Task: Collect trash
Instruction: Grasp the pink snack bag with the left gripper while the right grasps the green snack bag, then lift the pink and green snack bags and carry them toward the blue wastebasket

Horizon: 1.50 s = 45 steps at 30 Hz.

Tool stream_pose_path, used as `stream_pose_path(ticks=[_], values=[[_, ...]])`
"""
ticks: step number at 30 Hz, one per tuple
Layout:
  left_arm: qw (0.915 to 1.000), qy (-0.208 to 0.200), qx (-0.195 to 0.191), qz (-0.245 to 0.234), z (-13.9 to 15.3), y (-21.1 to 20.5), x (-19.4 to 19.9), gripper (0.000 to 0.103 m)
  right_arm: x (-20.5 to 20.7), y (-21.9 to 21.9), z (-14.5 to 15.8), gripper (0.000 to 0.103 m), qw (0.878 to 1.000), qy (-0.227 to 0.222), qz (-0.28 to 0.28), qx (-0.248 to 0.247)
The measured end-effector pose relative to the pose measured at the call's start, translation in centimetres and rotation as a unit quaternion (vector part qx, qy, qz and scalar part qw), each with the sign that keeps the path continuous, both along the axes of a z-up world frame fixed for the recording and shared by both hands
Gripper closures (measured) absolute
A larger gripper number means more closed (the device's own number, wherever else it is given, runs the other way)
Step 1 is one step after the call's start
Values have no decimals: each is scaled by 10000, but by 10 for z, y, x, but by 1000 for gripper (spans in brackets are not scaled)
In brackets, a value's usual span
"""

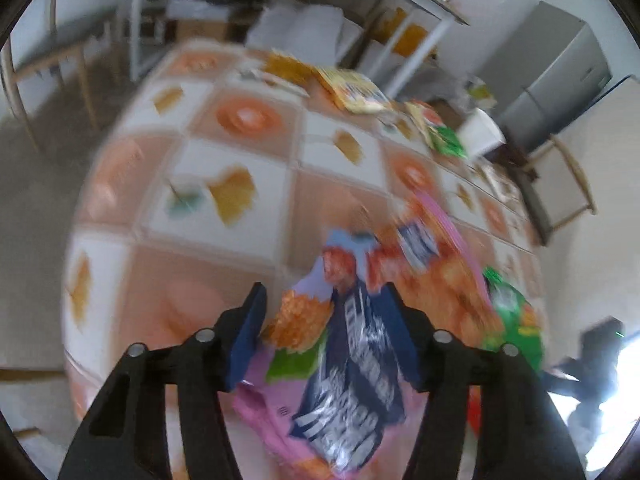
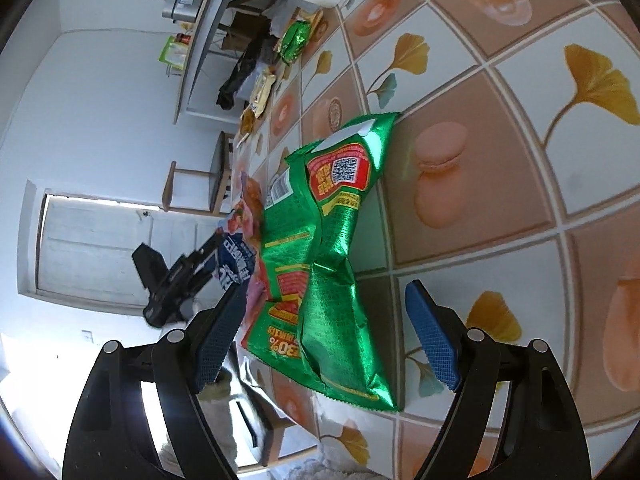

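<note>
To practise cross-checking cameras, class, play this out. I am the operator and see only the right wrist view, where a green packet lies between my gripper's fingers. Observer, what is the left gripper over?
Observer: The left gripper straddles a dark blue wrapper with white lettering. Blur hides whether the pads press on it.
Operator: Is anything beneath that wrapper?
Observer: Yes, a pink packet lies under it on the patterned table.
</note>
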<state>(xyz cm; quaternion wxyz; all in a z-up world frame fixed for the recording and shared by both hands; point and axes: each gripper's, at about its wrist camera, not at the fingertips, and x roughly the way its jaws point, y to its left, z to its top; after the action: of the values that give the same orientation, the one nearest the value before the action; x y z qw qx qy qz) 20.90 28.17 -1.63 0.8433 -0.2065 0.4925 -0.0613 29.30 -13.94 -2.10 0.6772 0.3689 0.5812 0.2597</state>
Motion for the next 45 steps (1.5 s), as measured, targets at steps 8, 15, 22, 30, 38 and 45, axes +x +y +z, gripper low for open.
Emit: stream_pose_path(ticks=[8, 15, 22, 30, 38, 45], values=[[9992, 43, -369, -121, -5, -33, -51, 82, 5, 13, -6, 49, 9987, -7, 386, -345], [9983, -64, -315, -484, 5, -78, -86, 88, -11, -1, 4, 77, 9952, -176, 484, -833], [9965, 150, -547, -610, -3, -97, -124, 57, -32, -29, 18, 76, 9871, -458, 536, -1439], [9971, 96, -574, -489, -4, -77, -104, 45, -31, -31, 12, 63, 9847, -455, 572, -1580], [9966, 384, -459, -574, -21, -93, -85, 50, -29, -47, -1, 46, 9956, -228, 329, -852], [9982, 331, 6, -492, -22, -104, -87, 70, -25, -53, -10, 48, 9991, -136, 195, -356]])
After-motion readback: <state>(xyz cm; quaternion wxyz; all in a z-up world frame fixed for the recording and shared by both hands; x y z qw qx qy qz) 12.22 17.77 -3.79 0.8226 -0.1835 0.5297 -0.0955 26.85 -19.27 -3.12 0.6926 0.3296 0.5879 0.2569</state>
